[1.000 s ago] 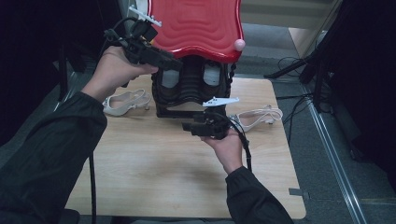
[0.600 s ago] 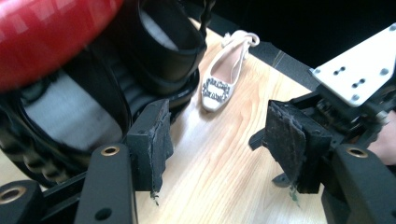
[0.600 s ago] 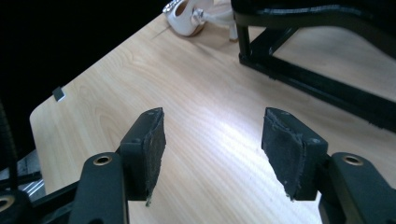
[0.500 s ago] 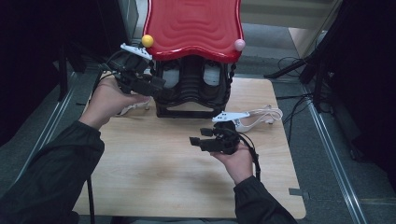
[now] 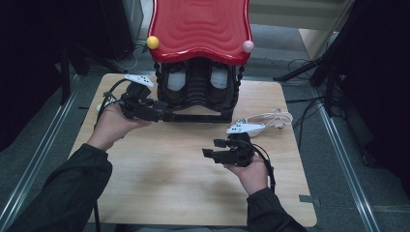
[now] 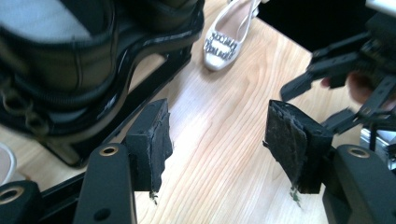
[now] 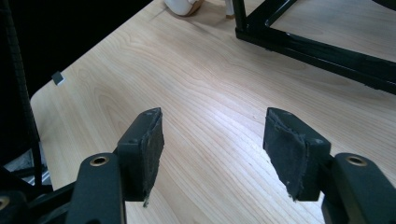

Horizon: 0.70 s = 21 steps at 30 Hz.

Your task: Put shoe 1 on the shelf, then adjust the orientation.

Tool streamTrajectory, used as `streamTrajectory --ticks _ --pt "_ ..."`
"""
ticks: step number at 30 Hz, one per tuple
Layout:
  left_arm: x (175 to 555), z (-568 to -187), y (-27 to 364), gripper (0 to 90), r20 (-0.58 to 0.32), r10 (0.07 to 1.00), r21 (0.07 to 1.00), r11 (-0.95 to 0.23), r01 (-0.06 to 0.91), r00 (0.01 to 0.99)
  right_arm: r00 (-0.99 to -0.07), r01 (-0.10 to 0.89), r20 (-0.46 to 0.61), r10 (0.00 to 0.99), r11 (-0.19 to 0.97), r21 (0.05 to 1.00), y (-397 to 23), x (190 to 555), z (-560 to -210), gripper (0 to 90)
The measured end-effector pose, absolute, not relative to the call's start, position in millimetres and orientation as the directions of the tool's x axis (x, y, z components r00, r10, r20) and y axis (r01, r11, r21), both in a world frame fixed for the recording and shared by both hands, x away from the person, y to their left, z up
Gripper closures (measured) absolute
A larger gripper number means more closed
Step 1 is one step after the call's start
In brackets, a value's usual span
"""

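A black shoe rack [image 5: 198,117] with a wavy red top [image 5: 200,26] stands at the back of the wooden table [image 5: 169,193]. Dark shoes with pale insides [image 5: 176,79] sit on its shelf. My left gripper [image 5: 167,116] is low at the rack's left front corner, open, with bare wood between its pads [image 6: 217,140]. My right gripper [image 5: 212,148] hovers over the table in front of the rack, pointing left, also open with nothing in it [image 7: 215,149]. A white strappy sandal [image 5: 270,118] lies on the table to the right of the rack; the left gripper view shows its jewelled toe [image 6: 224,42].
A yellow ball [image 5: 153,42] and a pink ball [image 5: 248,46] sit on the red top's front corners. The rack's black base bar [image 7: 317,51] crosses ahead of the right gripper, with a pale shoe heel [image 7: 184,5] beyond it. Metal floor rails [image 5: 338,140] flank the table.
My left hand has come down from beside the red top to table level at the rack's left corner. My right hand has drawn back from the rack toward the table's near right.
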<state>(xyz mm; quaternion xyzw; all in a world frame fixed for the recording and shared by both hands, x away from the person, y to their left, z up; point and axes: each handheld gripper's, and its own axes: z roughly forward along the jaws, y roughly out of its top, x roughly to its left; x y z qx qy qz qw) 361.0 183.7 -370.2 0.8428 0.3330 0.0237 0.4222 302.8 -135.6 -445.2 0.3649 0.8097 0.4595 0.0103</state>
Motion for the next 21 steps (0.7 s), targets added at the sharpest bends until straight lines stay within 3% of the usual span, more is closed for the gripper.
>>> streamTrajectory --ticks 8,15,21 --pt "354.5 -396.7 200.1 45.2 -0.263 0.596 0.714 -0.409 0.568 0.759 -0.74 0.577 0.301 0.602 0.336 0.744 -139.4 299.9 -449.9 38.0" --pt "361.0 -403.9 227.5 64.8 -0.294 0.644 0.716 -0.341 0.609 0.706 -0.736 0.579 0.302 0.605 0.332 0.745 -144.5 299.9 -451.8 37.4" --pt "371.9 -407.6 247.0 81.9 -0.262 0.684 0.716 -0.335 0.612 0.681 -0.732 0.584 0.307 0.608 0.327 0.743 -146.7 299.6 -452.8 36.9"
